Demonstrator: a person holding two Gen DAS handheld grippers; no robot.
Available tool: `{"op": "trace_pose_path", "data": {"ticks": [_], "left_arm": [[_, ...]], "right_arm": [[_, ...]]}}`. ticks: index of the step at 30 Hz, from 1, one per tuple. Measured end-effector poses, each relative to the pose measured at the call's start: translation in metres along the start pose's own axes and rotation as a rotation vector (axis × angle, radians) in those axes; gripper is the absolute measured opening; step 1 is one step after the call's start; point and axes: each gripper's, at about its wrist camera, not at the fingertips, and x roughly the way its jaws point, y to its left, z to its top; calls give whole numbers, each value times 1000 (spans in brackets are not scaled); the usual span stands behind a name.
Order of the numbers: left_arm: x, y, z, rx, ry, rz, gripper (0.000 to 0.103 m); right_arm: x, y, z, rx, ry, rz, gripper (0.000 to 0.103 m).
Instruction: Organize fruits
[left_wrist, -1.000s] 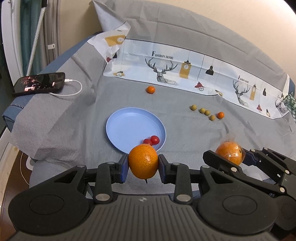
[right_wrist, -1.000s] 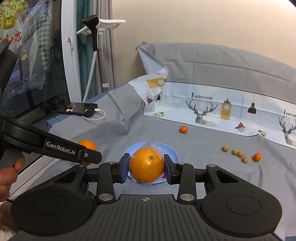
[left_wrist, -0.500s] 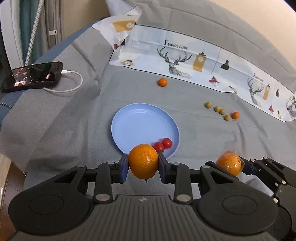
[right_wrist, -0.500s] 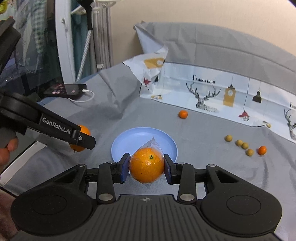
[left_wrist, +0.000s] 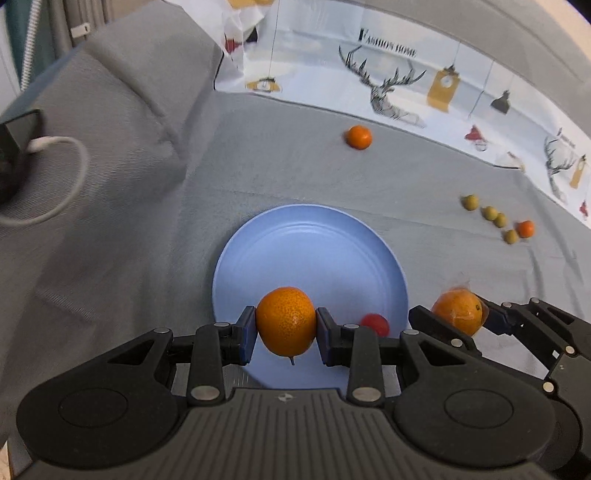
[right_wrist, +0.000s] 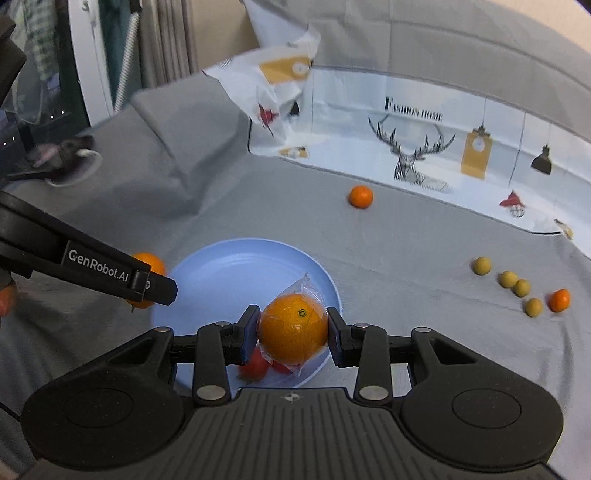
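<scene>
My left gripper (left_wrist: 286, 334) is shut on a bare orange (left_wrist: 286, 321), held over the near edge of the blue plate (left_wrist: 310, 254). Between the pads of my right gripper (right_wrist: 293, 336) sits a plastic-wrapped orange (right_wrist: 293, 332), gripped above the plate's (right_wrist: 229, 277) near right part. Small red tomatoes (right_wrist: 255, 365) lie on the plate under it; one tomato (left_wrist: 375, 325) shows in the left wrist view. The right gripper with its wrapped orange (left_wrist: 458, 312) appears at the right of the left view. In the right view the left gripper's finger (right_wrist: 110, 275) hides most of the bare orange (right_wrist: 149, 264).
On the grey cloth beyond the plate lie a small orange (left_wrist: 359, 137), several green olives (left_wrist: 490, 213) and another small orange (left_wrist: 525, 229). A phone (left_wrist: 14, 144) with a white cable (left_wrist: 55, 177) rests at the far left. A printed deer cloth (right_wrist: 417, 147) lines the back.
Both grippers have come forward and down toward the plate with their oranges still held. The plate now looks larger and lies directly under the fingers.
</scene>
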Motion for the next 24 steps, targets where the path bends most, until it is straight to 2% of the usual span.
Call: {"op": "trace_pose_path", "data": {"ticks": [7, 10, 11, 12, 13, 14, 15, 16, 18, 24], "left_arm": [[50, 1, 19, 23, 41, 51, 37], [58, 3, 23, 34, 38, 61, 37], [58, 3, 25, 45, 31, 59, 43], [56, 3, 26, 54, 22, 53, 66], [51, 4, 26, 57, 10, 43, 81], [44, 5, 26, 51, -11, 33, 101], [35, 7, 23, 42, -45, 18, 103], [26, 8, 20, 43, -72, 6, 103], [14, 7, 11, 64, -68, 17, 103], [-34, 9, -33, 26, -48, 53, 103]], "right_arm": [[51, -7, 8, -12, 41, -4, 40], [67, -7, 10, -30, 55, -4, 40], [70, -6, 11, -37, 56, 4, 40], [72, -6, 13, -43, 59, 13, 40], [73, -5, 15, -43, 58, 18, 41], [71, -4, 17, -41, 48, 17, 52], [68, -3, 19, -49, 41, 15, 61], [64, -2, 21, -65, 39, -1, 66], [47, -1, 19, -80, 22, -11, 81], [-17, 2, -5, -59, 45, -12, 90]]}}
